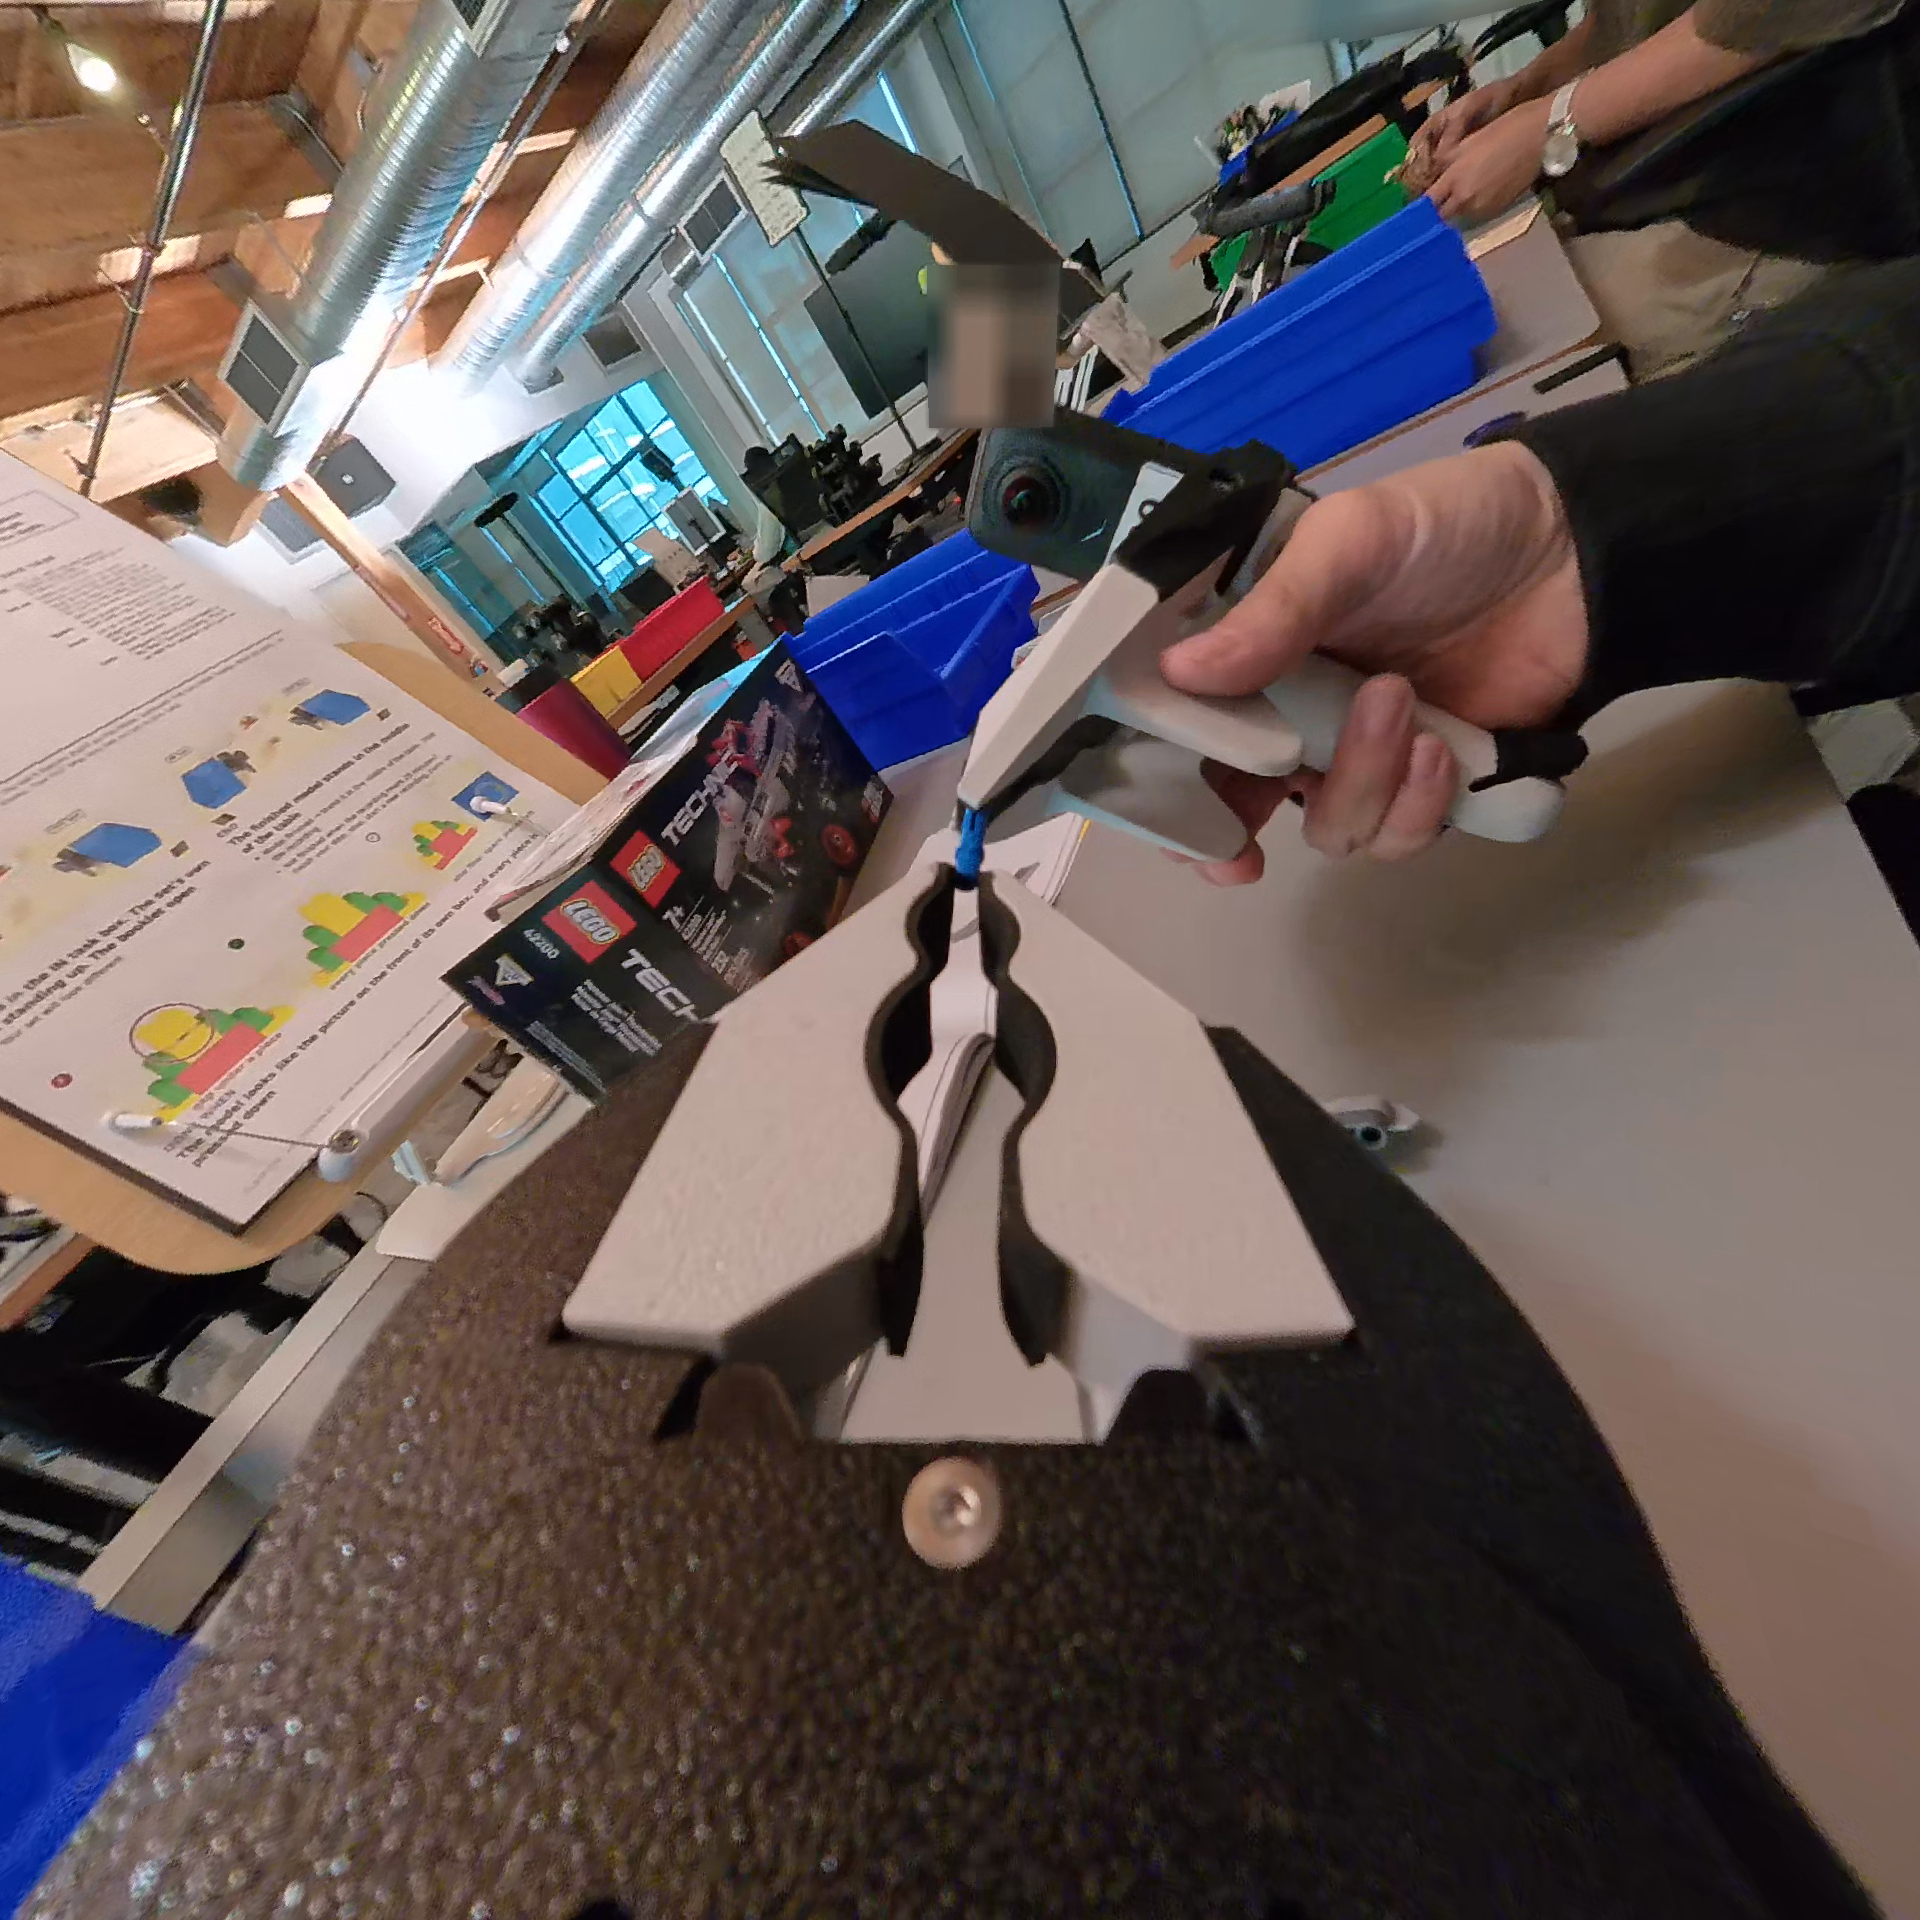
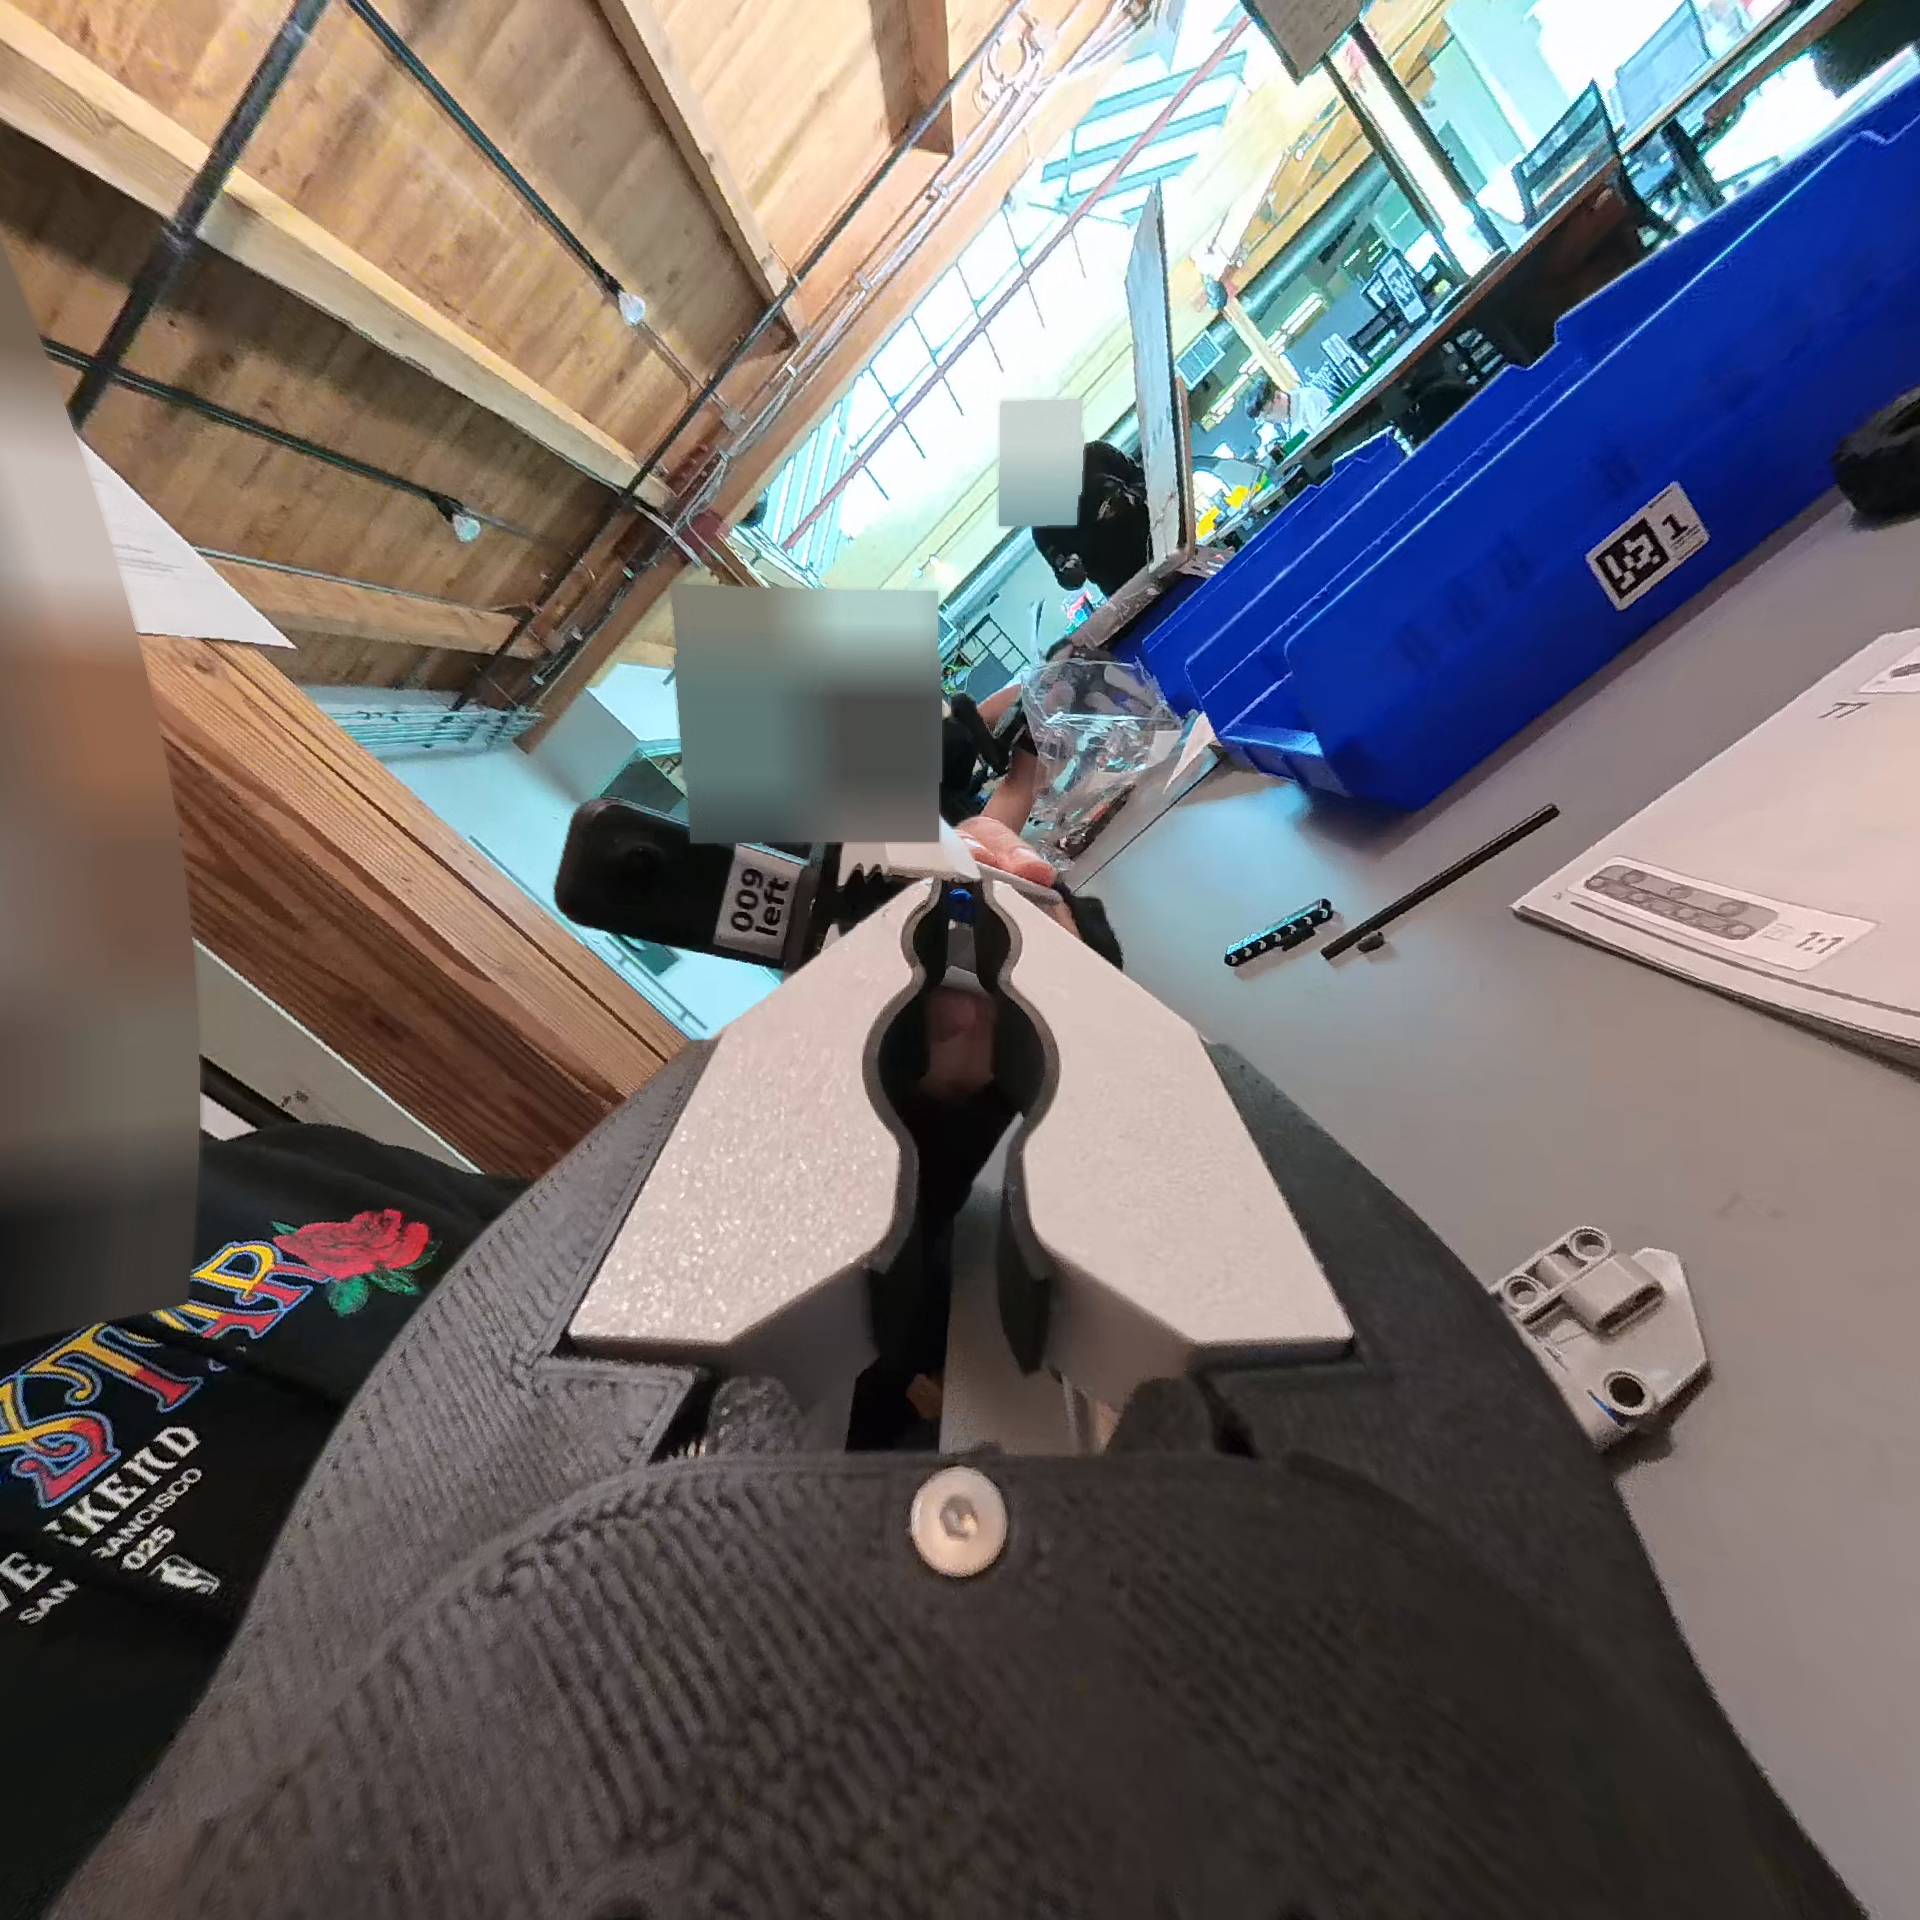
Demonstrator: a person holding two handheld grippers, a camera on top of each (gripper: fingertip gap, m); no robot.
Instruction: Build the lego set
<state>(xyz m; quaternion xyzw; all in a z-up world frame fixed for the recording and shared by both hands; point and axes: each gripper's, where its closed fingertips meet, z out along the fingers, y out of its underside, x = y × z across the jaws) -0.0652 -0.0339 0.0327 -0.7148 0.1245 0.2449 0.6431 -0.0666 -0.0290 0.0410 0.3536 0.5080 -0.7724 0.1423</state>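
Left wrist view | both my grippers (image 1: pixel 964 883) (image 2: pixel 961 904) pinch one small blue plastic pin (image 1: pixel 971 844) | build barely begun; white frame piece (image 2: pixel 1605 1330), black beam (image 2: pixel 1280 932) loose.

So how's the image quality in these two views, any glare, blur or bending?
Left wrist view: strong fisheye bend, the windows blown out, the blue pin sharp at the jaws. Right wrist view: tilted, the skylight windows overexposed, the blue bins curved, the near gripper body slightly soft.

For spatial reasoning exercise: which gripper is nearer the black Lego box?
Left, likely. The left gripper lies alongside the Lego box; the right gripper comes in from the opposite side.
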